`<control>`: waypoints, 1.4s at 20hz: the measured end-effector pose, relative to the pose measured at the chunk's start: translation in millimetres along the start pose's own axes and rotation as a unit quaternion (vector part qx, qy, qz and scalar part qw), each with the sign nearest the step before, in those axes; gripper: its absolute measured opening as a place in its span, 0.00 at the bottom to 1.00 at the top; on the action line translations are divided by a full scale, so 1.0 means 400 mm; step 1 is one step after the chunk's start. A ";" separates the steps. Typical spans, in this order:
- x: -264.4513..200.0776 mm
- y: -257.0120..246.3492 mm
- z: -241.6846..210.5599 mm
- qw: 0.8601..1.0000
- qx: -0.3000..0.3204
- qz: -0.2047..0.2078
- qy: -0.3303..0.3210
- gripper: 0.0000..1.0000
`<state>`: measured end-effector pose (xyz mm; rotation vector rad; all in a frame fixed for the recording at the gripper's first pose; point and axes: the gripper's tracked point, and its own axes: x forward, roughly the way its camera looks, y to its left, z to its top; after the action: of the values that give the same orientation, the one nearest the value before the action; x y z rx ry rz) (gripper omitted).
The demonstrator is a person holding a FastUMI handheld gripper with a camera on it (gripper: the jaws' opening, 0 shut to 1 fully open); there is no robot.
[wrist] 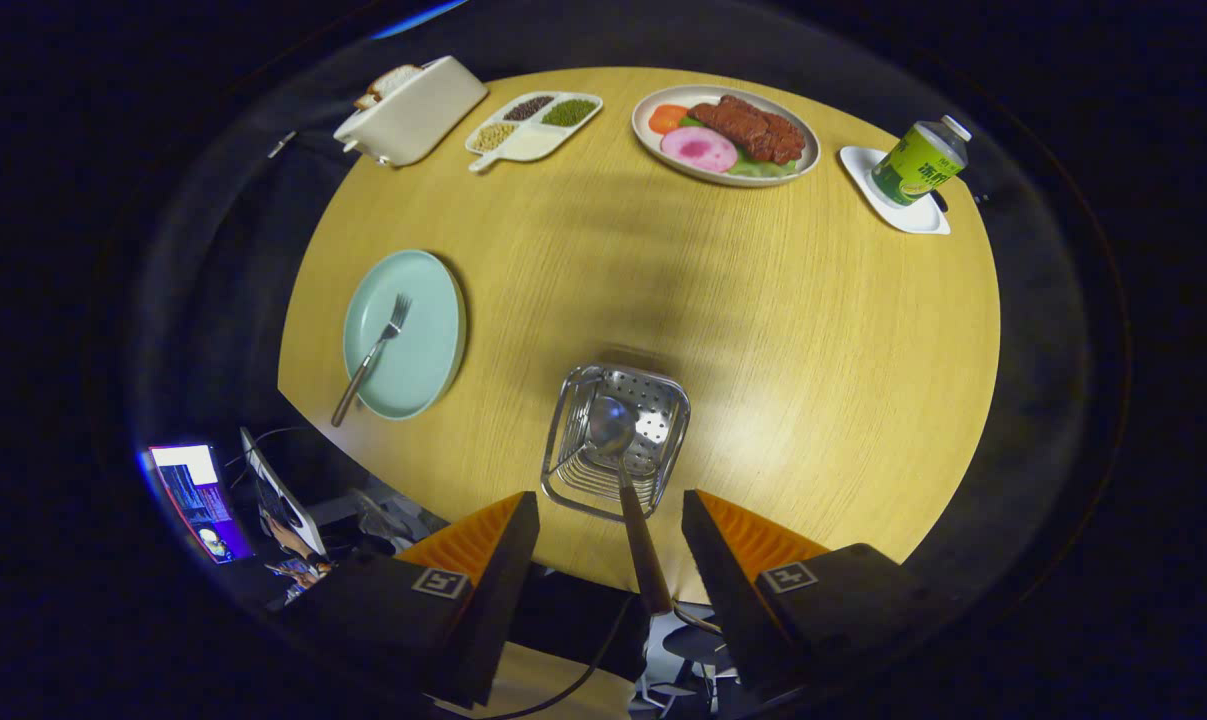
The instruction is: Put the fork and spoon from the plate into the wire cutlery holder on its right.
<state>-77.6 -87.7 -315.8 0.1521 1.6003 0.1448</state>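
Found the gripper open above the near edge of the round table. Saw both orange fingers spread wide and pressing on nothing.

Spotted the spoon already in the wire holder, just ahead of the fingers. Saw its round end down inside and its long handle leaning back up between the fingers, touching neither. Looked like half the job was done.

Saw the fork lying on the pale green plate, near the left edge of the table. Placed it well to the left of the gripper and a little further ahead, with the holder to the right of the plate. Saw the fork's long line running from the near edge of the table toward the far edge, tilted a bit to the right. Noted the prongs at the far end and the handle at the near end, poking out over the plate's rim.

Probably needed next: a swing to the left, then a grab across that near handle end.
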 end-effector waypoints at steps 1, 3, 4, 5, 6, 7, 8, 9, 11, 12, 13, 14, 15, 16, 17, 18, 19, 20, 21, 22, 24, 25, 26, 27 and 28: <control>-0.032 0.007 0.021 1.000 0.009 0.000 -0.030 0.99; -0.092 0.018 0.075 0.994 0.020 -0.007 -0.104 0.99; -0.125 0.030 0.098 0.990 0.025 -0.009 -0.139 0.99; -0.151 0.048 0.110 0.985 0.030 -0.008 -0.170 0.99; -0.177 0.068 0.122 0.980 0.035 -0.006 -0.197 0.99; -0.199 0.091 0.129 0.974 0.038 -0.005 -0.222 0.99; -0.214 0.115 0.135 0.970 0.041 -0.001 -0.242 0.99; -0.222 0.145 0.133 0.966 0.041 0.005 -0.255 0.99; -0.235 0.192 0.143 0.954 0.045 0.006 -0.296 0.99; -0.231 0.212 0.151 0.947 0.050 -0.001 -0.317 0.99; -0.223 0.238 0.149 0.942 0.054 -0.002 -0.331 0.99; -0.206 0.272 0.141 0.940 0.058 0.002 -0.335 0.99; -0.181 0.309 0.130 0.941 0.063 0.012 -0.332 0.99; -0.151 0.350 0.121 0.944 0.066 0.021 -0.323 0.99; -0.110 0.385 0.115 0.948 0.065 0.029 -0.309 0.99; -0.071 0.421 0.107 0.953 0.063 0.036 -0.295 0.99; -0.043 0.452 0.106 0.955 0.057 0.039 -0.289 0.99; -0.010 0.480 0.110 0.957 0.048 0.037 -0.285 0.99; 0.024 0.510 0.109 0.960 0.039 0.037 -0.275 0.99; 0.060 0.539 0.108 0.964 0.033 0.038 -0.261 1.00; 0.126 0.593 0.109 0.970 0.030 0.042 -0.236 1.00; 0.159 0.612 0.110 0.973 0.027 0.040 -0.224 1.00; 0.196 0.630 0.109 0.977 0.022 0.038 -0.210 1.00; 0.228 0.650 0.101 0.981 0.018 0.037 -0.192 1.00; 0.261 0.671 0.093 0.984 0.018 0.038 -0.173 1.00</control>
<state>-41.9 195.4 -369.3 0.2519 1.2511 0.1406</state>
